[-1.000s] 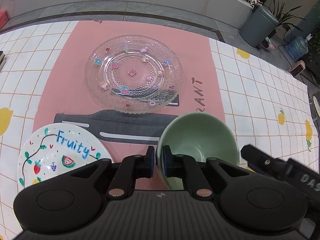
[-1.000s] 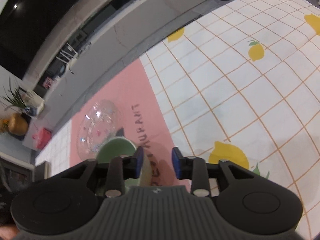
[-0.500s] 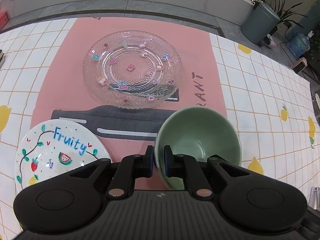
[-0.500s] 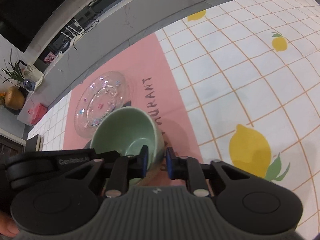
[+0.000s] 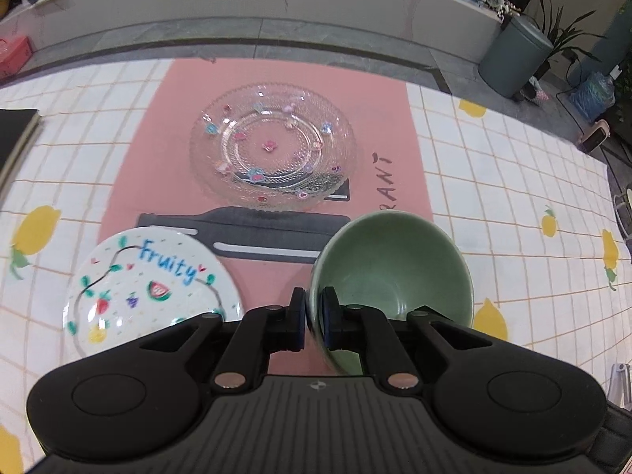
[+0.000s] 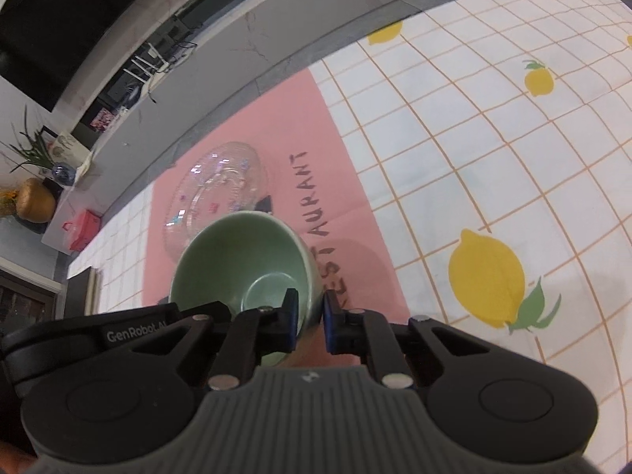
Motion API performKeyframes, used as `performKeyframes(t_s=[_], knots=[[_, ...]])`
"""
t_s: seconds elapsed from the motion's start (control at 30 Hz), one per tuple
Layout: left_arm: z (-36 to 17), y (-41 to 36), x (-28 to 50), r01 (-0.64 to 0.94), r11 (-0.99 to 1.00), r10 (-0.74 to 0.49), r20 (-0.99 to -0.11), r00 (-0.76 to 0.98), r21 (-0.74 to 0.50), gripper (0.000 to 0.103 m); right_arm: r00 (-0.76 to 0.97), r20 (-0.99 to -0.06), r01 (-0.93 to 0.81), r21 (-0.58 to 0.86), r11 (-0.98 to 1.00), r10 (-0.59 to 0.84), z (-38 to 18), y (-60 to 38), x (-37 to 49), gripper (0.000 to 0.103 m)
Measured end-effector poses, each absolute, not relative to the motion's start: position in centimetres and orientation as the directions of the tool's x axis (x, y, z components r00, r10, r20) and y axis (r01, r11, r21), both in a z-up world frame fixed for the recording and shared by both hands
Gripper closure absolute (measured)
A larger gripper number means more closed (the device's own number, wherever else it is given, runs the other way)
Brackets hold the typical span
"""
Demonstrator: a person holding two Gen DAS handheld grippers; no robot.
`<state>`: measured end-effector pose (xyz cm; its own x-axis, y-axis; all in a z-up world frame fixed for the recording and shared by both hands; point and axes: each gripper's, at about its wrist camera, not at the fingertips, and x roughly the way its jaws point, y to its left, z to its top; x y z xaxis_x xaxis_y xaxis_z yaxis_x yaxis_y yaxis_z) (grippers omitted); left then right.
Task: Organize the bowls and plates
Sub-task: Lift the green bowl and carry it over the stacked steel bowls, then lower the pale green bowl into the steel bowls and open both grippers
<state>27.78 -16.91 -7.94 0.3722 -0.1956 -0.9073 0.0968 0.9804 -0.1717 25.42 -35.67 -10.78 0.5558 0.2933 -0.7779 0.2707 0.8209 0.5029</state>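
Note:
My left gripper is shut on the near-left rim of a green bowl, held above the pink mat. My right gripper has its fingers on either side of the same bowl's right rim, one inside and one outside, pinching it. A clear glass plate with small coloured decorations lies on the mat beyond the bowl; it also shows in the right wrist view. A white "Fruity" plate lies at the near left.
The pink mat lies on a white checked tablecloth with lemons. A black book or tray sits at the far left. A grey low wall and a bin stand beyond the table.
My right gripper has moved in from the right and closed onto the bowl's rim. My left gripper has kept its hold, and the bowl has shifted slightly toward the glass plate.

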Motion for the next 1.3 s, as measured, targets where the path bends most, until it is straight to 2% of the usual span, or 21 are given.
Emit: performKeyframes(t_s=[0.5,0.83,1.03,1.3], knots=[[-0.8,-10.9,18.4,-0.013,0.979,-0.173,-0.858,0.483,-0.205,0.095,0.601,-0.702,0.123,0.554,0.823,0.382,-4.2,-31.0,17.0,0.092],[1.6,-4.2,11.6,-0.148,0.959,-0.130,-0.837,0.532,-0.243,0.095,0.574,-0.675,-0.035,0.545,0.838,0.463,-1.3,-25.2,12.0,0.092],[1.8,-0.3,8.1,-0.213,0.940,-0.116,-0.836,0.536,-0.267,0.094,0.531,-0.674,-0.126,0.537,0.834,0.514,-1.0,-21.9,9.9,0.093],[-0.4,3.1,6.2,-0.268,0.916,-0.137,-0.862,0.489,-0.298,0.092,0.443,-0.718,-0.165,0.523,0.836,0.537,-2.8,-19.0,9.8,0.093]])
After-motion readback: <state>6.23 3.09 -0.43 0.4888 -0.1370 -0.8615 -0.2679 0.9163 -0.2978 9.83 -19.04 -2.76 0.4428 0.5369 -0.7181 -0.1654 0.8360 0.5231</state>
